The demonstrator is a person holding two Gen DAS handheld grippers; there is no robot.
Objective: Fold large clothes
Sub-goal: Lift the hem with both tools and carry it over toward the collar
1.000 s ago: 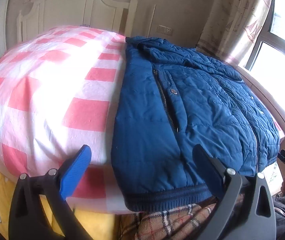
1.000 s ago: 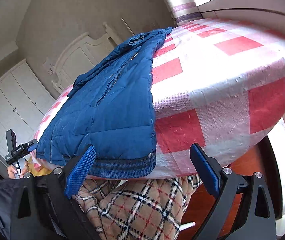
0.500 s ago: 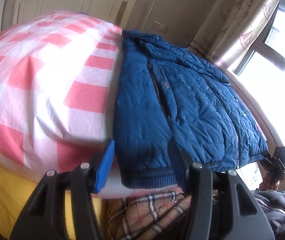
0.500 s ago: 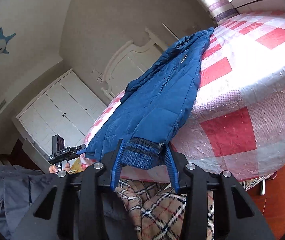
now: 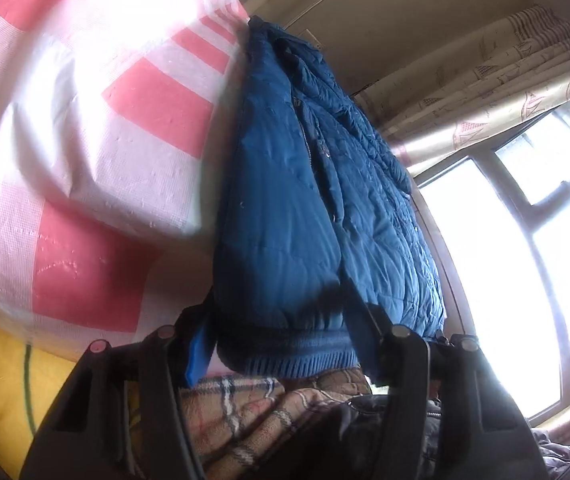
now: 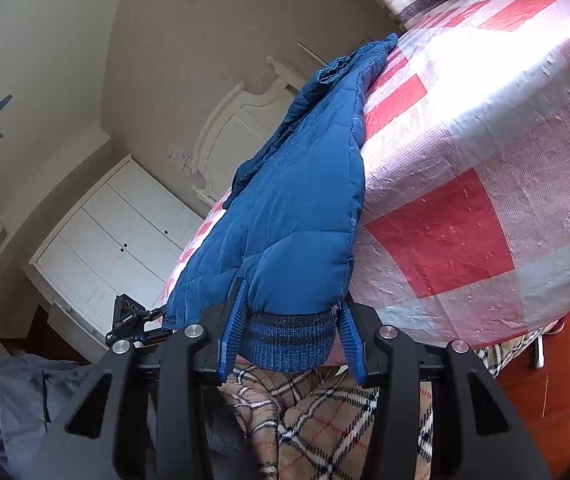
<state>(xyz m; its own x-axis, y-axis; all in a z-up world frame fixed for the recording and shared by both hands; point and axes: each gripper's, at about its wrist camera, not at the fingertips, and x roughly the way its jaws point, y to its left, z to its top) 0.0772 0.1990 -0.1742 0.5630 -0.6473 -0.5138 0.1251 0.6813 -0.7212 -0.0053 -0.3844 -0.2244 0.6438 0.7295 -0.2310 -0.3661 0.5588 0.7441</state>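
The left hand-held gripper [image 5: 281, 340] is closing on the ribbed hem at the left bottom corner of the blue quilted jacket [image 5: 305, 220], the hem between its pads. The jacket lies lengthwise along the checked bed [image 5: 85, 160], its hem at the near edge over a plaid blanket [image 5: 245, 408]. The right hand-held gripper [image 6: 291, 340] pinches the hem's right corner, jaws easing slightly apart.
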